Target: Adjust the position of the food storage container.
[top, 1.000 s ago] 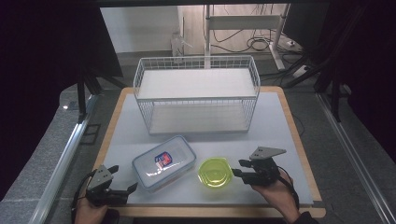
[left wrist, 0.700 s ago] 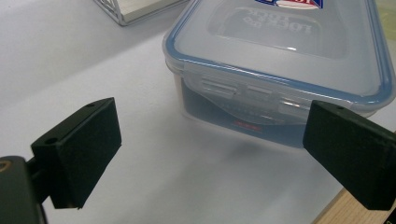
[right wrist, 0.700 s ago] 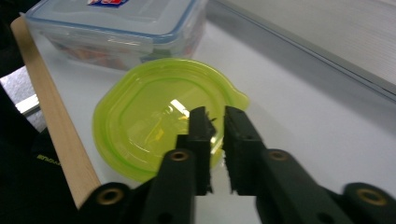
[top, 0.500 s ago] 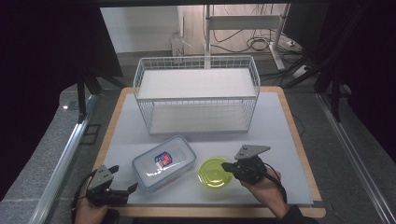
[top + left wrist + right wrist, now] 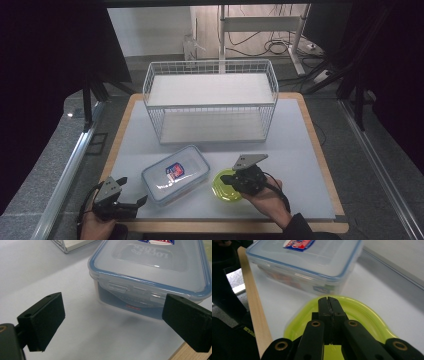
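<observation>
High view: one wire rack (image 5: pixel 210 102) at upper centre; one clear lidded container (image 5: pixel 175 173) at lower centre-left; one yellow-green dish (image 5: pixel 226 188) just to its right. Left gripper (image 5: pixel 131 203), lower left. Right gripper (image 5: pixel 225 178) over the dish.

Left gripper view: two jaws spread wide, nothing between them; container (image 5: pixel 152 272) at upper right.

Right gripper view: two jaws pressed together above the dish (image 5: pixel 359 312); container (image 5: pixel 307 262) at top.
</observation>
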The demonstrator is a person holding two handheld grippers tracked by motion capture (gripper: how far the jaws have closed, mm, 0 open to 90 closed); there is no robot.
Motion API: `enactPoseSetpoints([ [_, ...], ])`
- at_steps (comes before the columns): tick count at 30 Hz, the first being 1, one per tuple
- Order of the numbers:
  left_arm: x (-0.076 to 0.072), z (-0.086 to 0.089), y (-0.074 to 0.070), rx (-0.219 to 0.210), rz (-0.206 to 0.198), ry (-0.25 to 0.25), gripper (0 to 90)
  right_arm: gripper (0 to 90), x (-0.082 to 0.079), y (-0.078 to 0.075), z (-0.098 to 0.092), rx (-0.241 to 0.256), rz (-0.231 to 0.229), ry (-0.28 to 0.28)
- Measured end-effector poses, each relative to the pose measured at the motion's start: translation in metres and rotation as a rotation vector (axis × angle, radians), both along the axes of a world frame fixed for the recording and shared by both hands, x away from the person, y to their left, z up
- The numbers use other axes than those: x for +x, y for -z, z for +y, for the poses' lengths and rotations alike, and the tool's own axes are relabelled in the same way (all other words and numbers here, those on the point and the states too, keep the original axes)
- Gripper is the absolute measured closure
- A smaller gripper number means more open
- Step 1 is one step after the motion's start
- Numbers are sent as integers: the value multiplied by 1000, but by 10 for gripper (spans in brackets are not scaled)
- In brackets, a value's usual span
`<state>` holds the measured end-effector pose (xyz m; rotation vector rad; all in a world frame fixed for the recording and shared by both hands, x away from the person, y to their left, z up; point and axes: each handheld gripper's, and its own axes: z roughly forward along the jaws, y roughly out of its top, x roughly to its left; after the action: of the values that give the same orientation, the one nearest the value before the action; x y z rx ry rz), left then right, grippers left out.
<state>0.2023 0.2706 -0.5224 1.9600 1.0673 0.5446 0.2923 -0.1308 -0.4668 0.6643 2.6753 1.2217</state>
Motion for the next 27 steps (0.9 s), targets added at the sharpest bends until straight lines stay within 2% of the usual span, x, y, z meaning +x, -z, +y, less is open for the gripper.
enactPoseSetpoints([
  [3, 0, 0, 0, -1, 0, 1, 47, 900, 0, 1, 7, -3, 3, -18],
  [8, 0, 0, 0, -2, 0, 3, 47, 900, -7, 5, 26, -5, 7, -82],
  [13, 0, 0, 0, -1, 0, 6, 47, 900, -14, 9, 35, -24, 13, -119],
  [17, 0, -1, 0, 0, 0, 7, 47, 900, -14, 13, 36, -41, 14, -119],
  [18, 0, -1, 0, 0, 1, 7, 47, 900, -13, 14, 35, -28, 30, -118],
  [27, 0, -1, 0, 0, 1, 9, 47, 900, -8, 13, 30, -18, 33, -98],
])
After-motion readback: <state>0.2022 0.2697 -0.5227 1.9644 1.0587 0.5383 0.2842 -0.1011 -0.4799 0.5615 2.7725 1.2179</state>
